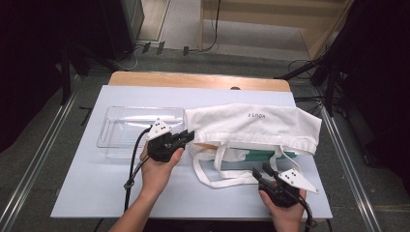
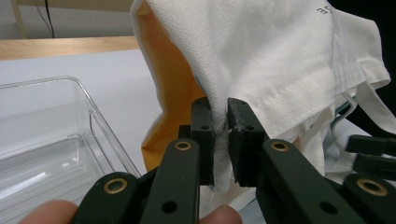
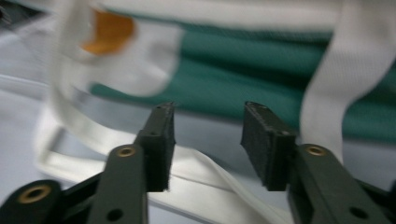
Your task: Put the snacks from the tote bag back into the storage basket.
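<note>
We've got L claw (image 2: 220, 135) clamped on bag (image 1: 251, 123) hem; R claw (image 3: 208, 144) apart, empty, strap (image 3: 322, 88) just ahead-right, nearest R.

On the table (image 1: 87, 193), the tray (image 1: 111, 140) is placed left of the bag (image 1: 261, 123), just beside it. The straps (image 1: 212, 169) are spread before the bag, toward the person. A folded item (image 1: 263, 155) is seen inside the bag's opening.
</note>
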A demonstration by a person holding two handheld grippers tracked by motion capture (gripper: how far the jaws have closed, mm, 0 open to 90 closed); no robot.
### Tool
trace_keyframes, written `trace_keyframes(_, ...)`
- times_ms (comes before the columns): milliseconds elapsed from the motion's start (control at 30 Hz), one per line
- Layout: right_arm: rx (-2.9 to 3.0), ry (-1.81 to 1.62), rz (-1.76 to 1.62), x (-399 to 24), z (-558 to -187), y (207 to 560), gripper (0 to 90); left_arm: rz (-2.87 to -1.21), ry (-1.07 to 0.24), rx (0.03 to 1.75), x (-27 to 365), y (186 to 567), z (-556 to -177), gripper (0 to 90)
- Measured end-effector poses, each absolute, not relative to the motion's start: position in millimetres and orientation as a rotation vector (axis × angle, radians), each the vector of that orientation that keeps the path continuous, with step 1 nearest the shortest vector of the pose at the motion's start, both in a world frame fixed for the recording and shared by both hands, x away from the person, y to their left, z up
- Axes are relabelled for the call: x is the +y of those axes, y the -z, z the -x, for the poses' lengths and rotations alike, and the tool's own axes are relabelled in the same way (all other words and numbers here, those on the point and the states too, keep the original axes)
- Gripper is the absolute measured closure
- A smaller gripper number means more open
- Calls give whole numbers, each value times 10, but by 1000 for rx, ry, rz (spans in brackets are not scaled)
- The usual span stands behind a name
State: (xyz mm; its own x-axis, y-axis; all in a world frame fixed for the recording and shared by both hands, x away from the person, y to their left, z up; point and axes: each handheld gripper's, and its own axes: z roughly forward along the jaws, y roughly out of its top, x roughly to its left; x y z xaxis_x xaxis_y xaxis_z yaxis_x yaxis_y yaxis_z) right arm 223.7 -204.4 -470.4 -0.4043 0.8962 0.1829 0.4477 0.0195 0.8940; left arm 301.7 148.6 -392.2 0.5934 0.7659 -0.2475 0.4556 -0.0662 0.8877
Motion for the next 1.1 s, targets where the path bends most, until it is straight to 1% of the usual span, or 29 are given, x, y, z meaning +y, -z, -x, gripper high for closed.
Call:
trace_keyframes(100, 1963, -1258, -1476, -2115, -2368, 4831, 482, -1705, -339, 1015, 1490, 3928, -3015, 827)
trace_keyframes(133, 2022, -1220, -1496, -2111, -2378, 4860, 486, -1706, -338, 1014, 1493, 3929, -3017, 826)
trace_keyframes(167, 2040, -1203, -1489, -2104, -2376, 4864, 514, -1705, -339, 1016, 1494, 3929, -3018, 827)
trace_keyframes(267, 2116, -1106, -1448, -2045, -2372, 4885, 642, -1697, -340, 1023, 1491, 3926, -3023, 827)
trace_keyframes(300, 2116, -1085, -1431, -2032, -2358, 4880, 715, -1697, -339, 1024, 1492, 3925, -3024, 827)
trace_keyframes(333, 2116, -1085, -1431, -2032, -2358, 4880, 715, -1697, -339, 1024, 1492, 3925, -3024, 827)
trace_keyframes(367, 2121, -1072, -1405, -2029, -2344, 4873, 774, -1695, -341, 1023, 1494, 3923, -3024, 827)
trace_keyframes(400, 2110, -1118, -1347, -2056, -2276, 4837, 894, -1696, -340, 1023, 1495, 3924, -3023, 826)
trace_keyframes(633, 1840, -1386, -1213, -2219, -2043, 4499, 900, -1712, -353, 1019, 1491, 3962, -3008, 822)
trace_keyframes(767, 1662, -1479, -1160, -2324, -2037, 4249, 900, -1728, -372, 1019, 1485, 3967, -3001, 816)
trace_keyframes(933, 1513, -1533, -1192, -2426, -2228, 4000, 900, -1729, -371, 1021, 1471, 3978, -2972, 784)
trace_keyframes(1100, 1427, -1569, -1239, -2443, -2563, 3822, 900, -1734, -369, 1014, 1487, 3994, -2941, 746)
